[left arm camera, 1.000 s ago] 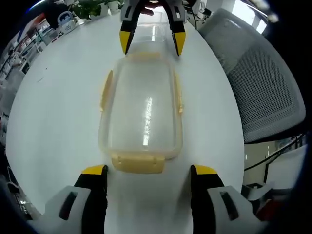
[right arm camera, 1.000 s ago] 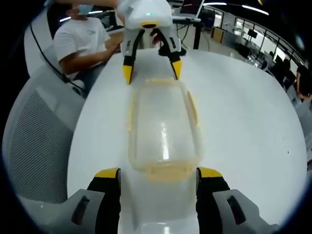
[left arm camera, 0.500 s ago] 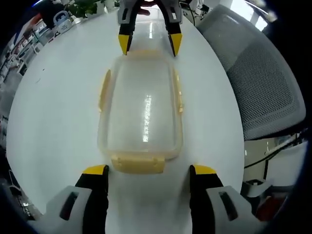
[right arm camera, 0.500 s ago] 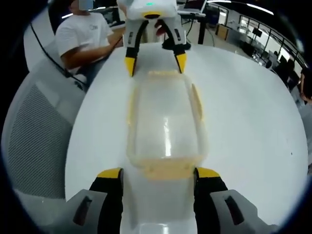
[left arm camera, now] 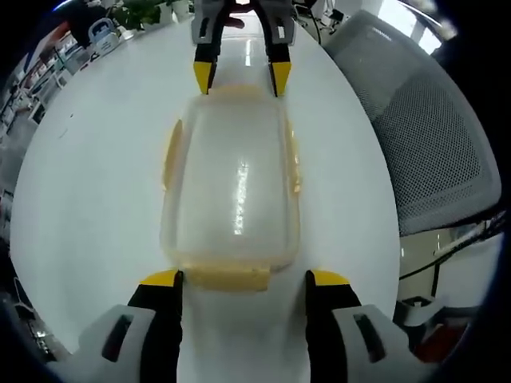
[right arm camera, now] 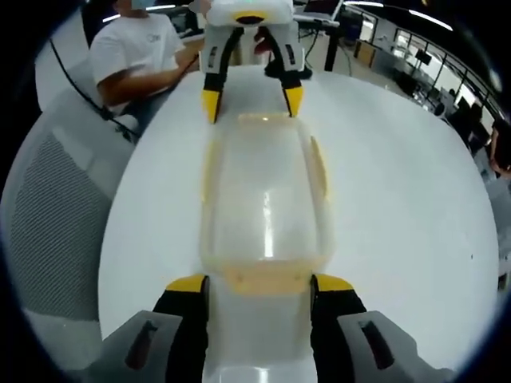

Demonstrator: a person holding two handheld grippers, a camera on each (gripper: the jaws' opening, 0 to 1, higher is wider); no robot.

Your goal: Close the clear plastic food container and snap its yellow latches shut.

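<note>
white round table (left arm camera: 88,183), lidded clear container (left arm camera: 231,187) lengthwise between both wide-spread hand-held grippers, left hand-held gripper (left arm camera: 243,278) and right hand-held gripper (right arm camera: 259,282) each straddling an end latch

counter (left arm camera: 88,183): we see it is white, round and shiny | chair (left arm camera: 431,144): we see a grey mesh chair just beside the counter edge | person (right arm camera: 140,60): we see someone in a white shirt sitting near the far side | plant (left arm camera: 148,12): we see green leaves past the far edge
</note>
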